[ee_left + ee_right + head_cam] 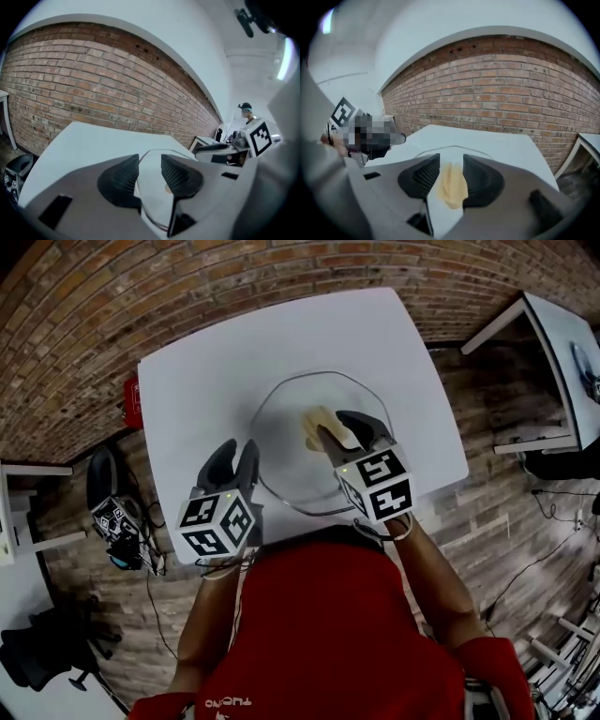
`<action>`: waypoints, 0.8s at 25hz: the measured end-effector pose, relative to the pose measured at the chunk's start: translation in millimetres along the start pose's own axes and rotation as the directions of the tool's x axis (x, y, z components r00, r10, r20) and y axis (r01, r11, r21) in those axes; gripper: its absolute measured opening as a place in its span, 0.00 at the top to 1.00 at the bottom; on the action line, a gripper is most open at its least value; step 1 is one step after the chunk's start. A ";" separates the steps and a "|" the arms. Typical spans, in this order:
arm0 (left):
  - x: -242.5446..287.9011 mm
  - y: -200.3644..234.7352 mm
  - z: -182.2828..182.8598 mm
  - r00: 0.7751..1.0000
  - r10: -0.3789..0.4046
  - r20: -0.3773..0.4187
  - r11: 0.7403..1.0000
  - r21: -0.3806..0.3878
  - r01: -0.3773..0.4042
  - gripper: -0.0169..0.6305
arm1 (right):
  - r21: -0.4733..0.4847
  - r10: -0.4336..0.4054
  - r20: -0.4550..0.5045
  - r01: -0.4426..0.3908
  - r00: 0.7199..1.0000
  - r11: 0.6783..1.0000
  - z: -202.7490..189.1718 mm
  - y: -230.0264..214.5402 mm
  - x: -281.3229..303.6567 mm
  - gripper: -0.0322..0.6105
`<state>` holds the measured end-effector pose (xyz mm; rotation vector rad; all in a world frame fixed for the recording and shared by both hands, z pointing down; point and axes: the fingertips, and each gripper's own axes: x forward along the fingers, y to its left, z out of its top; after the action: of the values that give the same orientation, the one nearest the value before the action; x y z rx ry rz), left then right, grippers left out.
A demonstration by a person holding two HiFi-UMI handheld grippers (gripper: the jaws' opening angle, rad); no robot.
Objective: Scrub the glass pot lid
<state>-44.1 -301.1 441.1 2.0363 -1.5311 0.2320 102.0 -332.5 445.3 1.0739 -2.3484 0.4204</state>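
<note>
Both grippers clear of the work. Left gripper [236,454], lower left: jaws spread, empty. Right gripper [343,430]: jaws spread, yellow sponge [321,426] loose between them, not pinched. Glass pot lid [286,437] lies flat mid-frame on the white table [206,362], clear with a thin rim, sponge on it. Scrubbing not under way, I judge; next I'd pinch the sponge and steady the rim.

The clear round glass lid [281,442] lies flat on the white table [206,381], a yellow sponge [317,425] atop it.

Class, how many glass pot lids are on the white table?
1. The glass pot lid lies flat on the white table, with a yellow cloth on it. None seems hidden.
</note>
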 end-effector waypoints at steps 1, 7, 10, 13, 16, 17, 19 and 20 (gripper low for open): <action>-3.5 -8.1 12.0 0.999 -0.018 0.042 1.000 0.021 0.017 0.74 | -0.012 0.007 0.051 -0.006 0.999 1.000 10.8 2.1 -6.7 0.71; -24.5 -72.7 71.0 0.953 -0.186 0.239 0.976 0.156 0.151 0.78 | -0.085 0.058 0.319 -0.033 0.946 0.996 70.4 18.3 -51.0 0.78; -32.6 -98.6 86.5 0.929 -0.242 0.280 0.961 0.202 0.189 0.85 | -0.117 0.072 0.410 -0.026 0.909 0.993 89.4 24.4 -71.1 0.84; -40.8 -117.8 98.7 0.909 -0.276 0.313 0.946 0.253 0.201 0.89 | -0.131 0.086 0.483 -0.026 0.871 0.991 105.8 29.2 -89.3 0.86; -47.7 -132.4 106.8 0.894 -0.301 0.333 0.930 0.310 0.198 0.93 | -0.136 0.094 0.543 -0.023 0.834 0.990 119.0 33.0 -104.6 0.88; -49.9 -136.5 108.8 0.889 -0.309 0.338 0.925 0.325 0.198 0.93 | -0.145 0.099 0.558 -0.021 0.824 0.989 121.5 34.5 -109.0 0.88; -53.9 -144.4 111.8 0.881 -0.323 0.345 0.915 0.352 0.197 0.94 | -0.148 0.106 0.593 -0.022 0.798 0.989 128.3 38.1 -117.9 0.89; -55.7 -148.2 113.2 0.877 -0.329 0.349 0.911 0.363 0.197 0.94 | -0.144 0.108 0.609 -0.024 0.786 0.989 131.8 39.8 -121.7 0.89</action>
<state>52.2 -289.8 272.4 2.6590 -1.4897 -0.0663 95.4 -295.9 265.4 1.1974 -2.9401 -0.0936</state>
